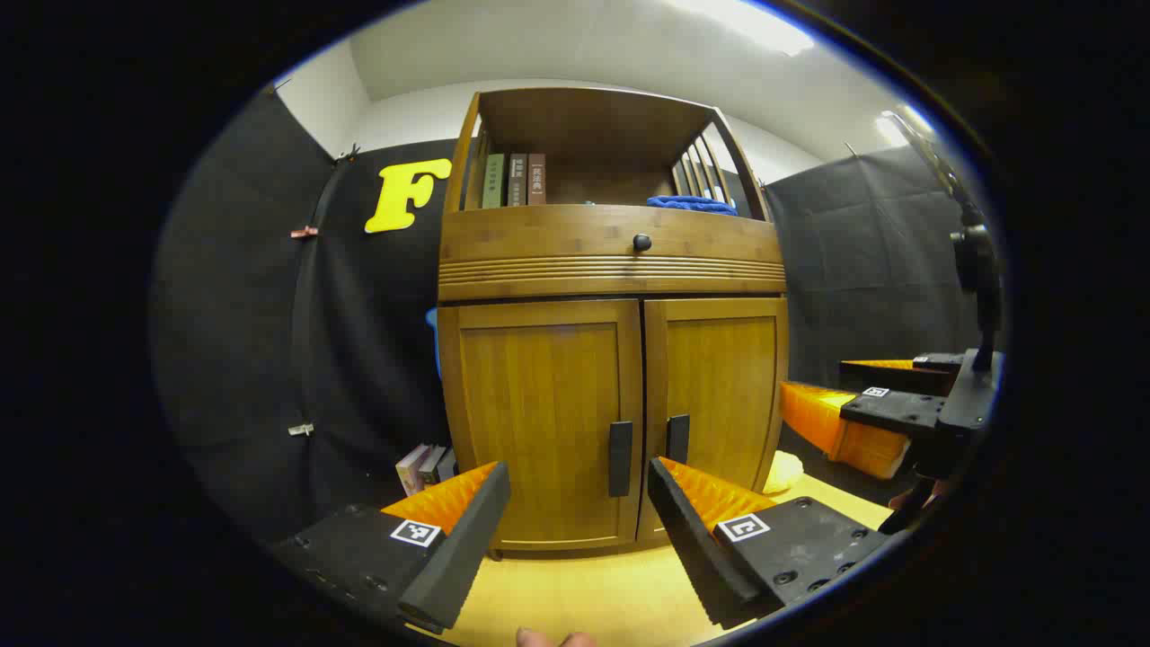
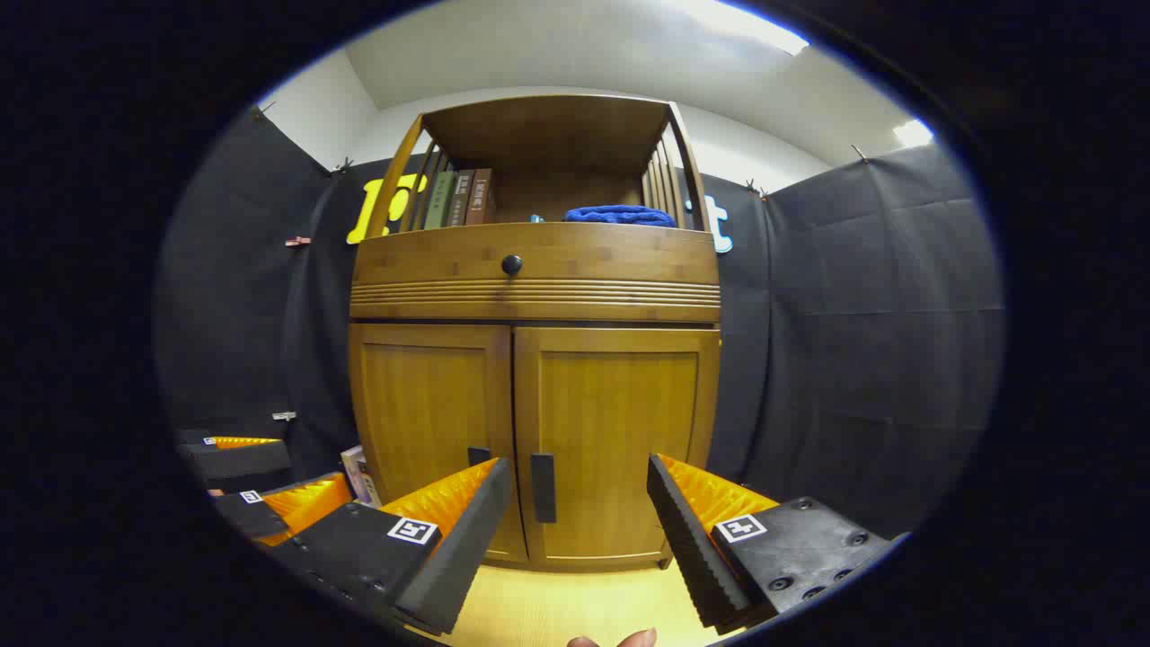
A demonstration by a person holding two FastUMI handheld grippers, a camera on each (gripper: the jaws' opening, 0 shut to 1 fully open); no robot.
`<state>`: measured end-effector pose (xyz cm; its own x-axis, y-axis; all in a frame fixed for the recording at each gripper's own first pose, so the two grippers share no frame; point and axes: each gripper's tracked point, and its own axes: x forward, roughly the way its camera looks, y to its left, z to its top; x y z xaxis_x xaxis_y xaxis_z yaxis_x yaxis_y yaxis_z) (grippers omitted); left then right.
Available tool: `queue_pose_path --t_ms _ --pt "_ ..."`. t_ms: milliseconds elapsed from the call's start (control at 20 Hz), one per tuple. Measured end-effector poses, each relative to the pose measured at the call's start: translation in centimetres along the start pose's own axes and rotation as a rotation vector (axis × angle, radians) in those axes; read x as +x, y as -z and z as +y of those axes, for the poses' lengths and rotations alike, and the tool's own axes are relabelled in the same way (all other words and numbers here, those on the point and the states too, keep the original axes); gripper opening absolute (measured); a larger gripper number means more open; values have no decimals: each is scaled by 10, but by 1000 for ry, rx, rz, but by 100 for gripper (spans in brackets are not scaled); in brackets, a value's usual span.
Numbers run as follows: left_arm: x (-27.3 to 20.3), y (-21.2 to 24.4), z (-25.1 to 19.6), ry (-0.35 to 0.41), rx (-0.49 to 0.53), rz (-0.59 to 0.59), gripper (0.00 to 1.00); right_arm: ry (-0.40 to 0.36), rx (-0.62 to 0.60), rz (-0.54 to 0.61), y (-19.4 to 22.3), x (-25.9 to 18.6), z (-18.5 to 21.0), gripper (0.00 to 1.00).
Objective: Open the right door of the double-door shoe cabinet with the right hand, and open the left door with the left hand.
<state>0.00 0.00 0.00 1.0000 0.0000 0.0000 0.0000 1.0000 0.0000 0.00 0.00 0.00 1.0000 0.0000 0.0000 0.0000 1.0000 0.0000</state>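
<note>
A: Where's the honey-brown wooden double-door shoe cabinet [image 1: 611,377]?

B: Straight ahead on the pale floor, both doors closed. The left claw [image 1: 579,485] faces the left door's dark upright handle [image 1: 620,458], fingers apart, holding nothing.

A: And the other?

B: The right claw [image 2: 579,485] gapes before the right door's dark handle [image 2: 543,487], apart from it.

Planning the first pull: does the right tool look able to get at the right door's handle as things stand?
Probably yes: the right tool is open, the right door's handle sits between its fingers, nothing lies between, though it is not yet touching.
</note>
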Motion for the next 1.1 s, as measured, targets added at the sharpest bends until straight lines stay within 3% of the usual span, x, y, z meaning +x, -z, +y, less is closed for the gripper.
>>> queue_pose_path --t_ms 150,200,450,700,1100 --pt "4 -2 10 -4 13 -18 99 27 4 9 8 0 -5 98" --pt "7 -3 14 -3 20 -21 96 47 11 6 10 2 -10 100" --pt "23 7 20 12 -17 -1 96 72 48 15 13 5 -11 98" --pt "35 19 27 -27 -60 28 98 51 74 33 19 8 -5 98" --pt "44 16 23 -70 -35 18 97 11 55 35 24 14 -5 94"
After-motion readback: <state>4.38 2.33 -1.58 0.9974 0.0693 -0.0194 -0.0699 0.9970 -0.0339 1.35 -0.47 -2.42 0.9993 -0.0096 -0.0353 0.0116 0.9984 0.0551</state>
